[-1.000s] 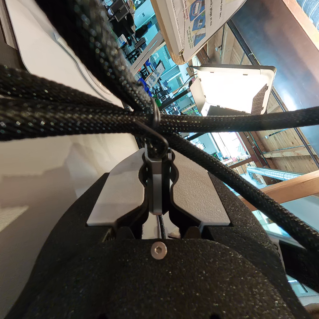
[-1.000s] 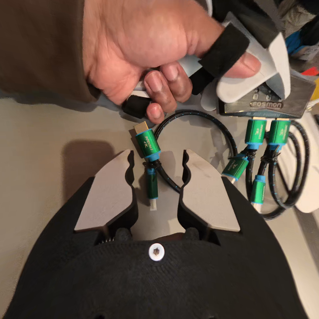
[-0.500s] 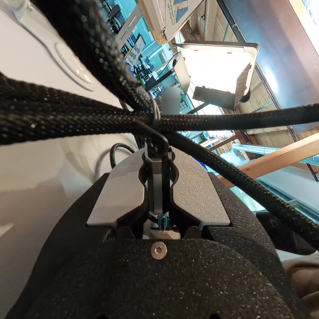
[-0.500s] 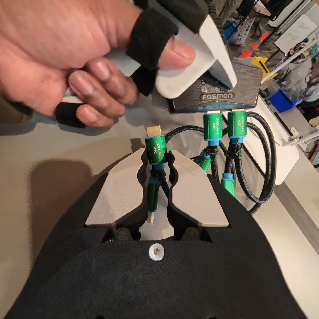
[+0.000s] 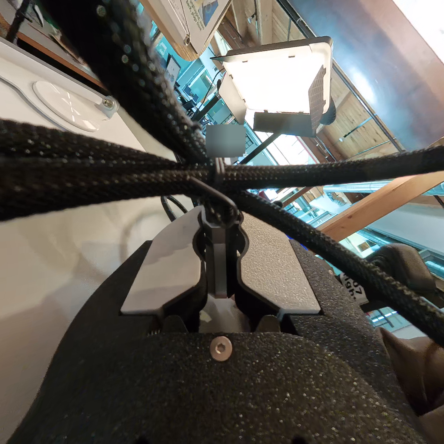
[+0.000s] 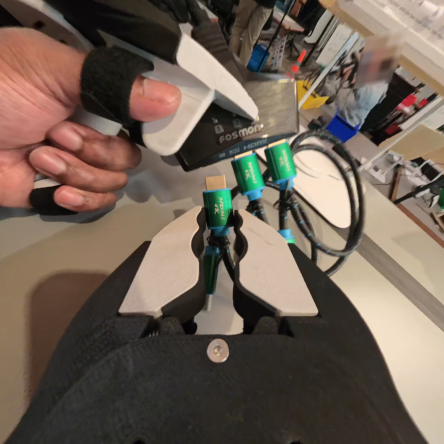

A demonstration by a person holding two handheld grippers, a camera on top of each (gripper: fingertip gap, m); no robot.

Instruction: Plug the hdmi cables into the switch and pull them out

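Our right gripper (image 6: 219, 216) fingers clamp a green plug (image 6: 218, 208) just below the switch box (image 6: 242, 134), which our left gripper (image 5: 219, 224) fingers pinch above the surface (image 6: 60, 252).

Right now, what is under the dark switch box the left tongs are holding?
Under the switch box, two green plugs sit in its ports, black braided cables looping below. The right tongs grip a third, unplugged plug. The box's underside is hidden.

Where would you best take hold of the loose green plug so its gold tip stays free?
Grip the green plug by its metal shell, flat sides between the right tongs, coming from the cable end; the gold tip then juts clear toward the switch box.
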